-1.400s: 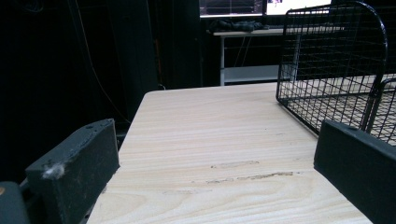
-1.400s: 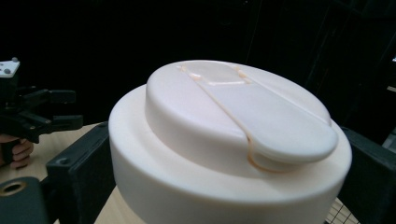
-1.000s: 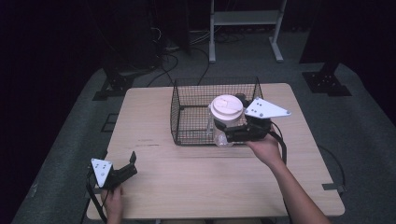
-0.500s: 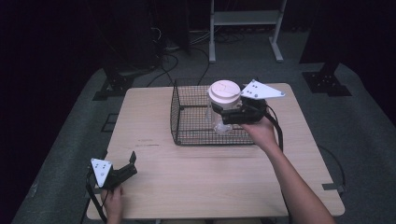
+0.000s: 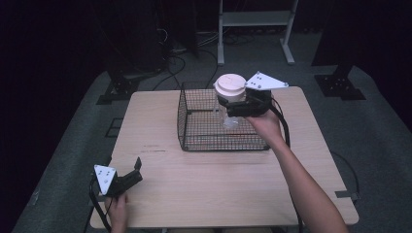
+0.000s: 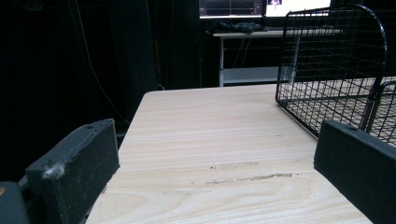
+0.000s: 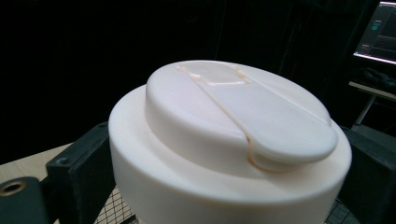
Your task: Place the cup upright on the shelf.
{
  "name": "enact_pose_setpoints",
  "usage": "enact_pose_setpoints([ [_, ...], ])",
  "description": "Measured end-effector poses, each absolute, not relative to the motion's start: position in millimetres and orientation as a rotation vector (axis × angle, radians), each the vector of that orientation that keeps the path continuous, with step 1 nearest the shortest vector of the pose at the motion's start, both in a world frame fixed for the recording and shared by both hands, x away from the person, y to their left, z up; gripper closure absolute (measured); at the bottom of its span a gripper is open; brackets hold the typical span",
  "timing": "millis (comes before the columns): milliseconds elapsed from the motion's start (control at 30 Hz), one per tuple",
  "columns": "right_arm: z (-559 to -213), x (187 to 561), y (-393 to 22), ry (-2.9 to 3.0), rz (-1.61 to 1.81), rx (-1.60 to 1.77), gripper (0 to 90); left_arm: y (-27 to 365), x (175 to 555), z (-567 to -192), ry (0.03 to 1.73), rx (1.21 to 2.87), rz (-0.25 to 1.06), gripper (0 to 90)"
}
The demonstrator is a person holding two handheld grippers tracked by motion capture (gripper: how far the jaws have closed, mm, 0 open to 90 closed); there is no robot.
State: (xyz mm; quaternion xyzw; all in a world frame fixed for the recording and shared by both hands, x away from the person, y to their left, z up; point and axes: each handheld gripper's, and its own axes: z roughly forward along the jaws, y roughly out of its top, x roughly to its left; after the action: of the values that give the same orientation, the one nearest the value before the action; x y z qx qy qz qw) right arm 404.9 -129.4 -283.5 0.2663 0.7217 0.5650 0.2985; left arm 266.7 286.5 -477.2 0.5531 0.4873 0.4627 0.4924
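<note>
Above wire basket, right gripper clamped clear jar just under its white flip-top lid, jar held upright over basket's far right corner. Left gripper rested at table near-left edge, jaws spread, nothing between; basket well ahead to its right.

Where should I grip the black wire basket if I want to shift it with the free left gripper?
Take the black wire basket by the top rim of its tall left end wall, coming from the left gripper's side across the bare wooden table. That wall stands upright and faces it, and its thin wire fits between open jaws. The right gripper holds the white-lidded clear jar over the basket.
</note>
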Motion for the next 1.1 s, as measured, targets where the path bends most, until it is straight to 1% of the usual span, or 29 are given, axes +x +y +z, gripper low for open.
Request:
enact_pose_setpoints([
  [333, -286, 422, -126, 1.899, 1.487, 0.727, 4.6, 287, 267, -477, 1.181, 1.340, 1.122, 0.0],
  [667, -298, 440, -117, 1.902, 1.483, 0.752, 4.6, 287, 267, -477, 1.181, 1.338, 1.120, 0.0],
  [1100, -312, 454, -105, 1.912, 1.468, 0.757, 4.6, 287, 267, -477, 1.179, 1.338, 1.117, 0.0],
])
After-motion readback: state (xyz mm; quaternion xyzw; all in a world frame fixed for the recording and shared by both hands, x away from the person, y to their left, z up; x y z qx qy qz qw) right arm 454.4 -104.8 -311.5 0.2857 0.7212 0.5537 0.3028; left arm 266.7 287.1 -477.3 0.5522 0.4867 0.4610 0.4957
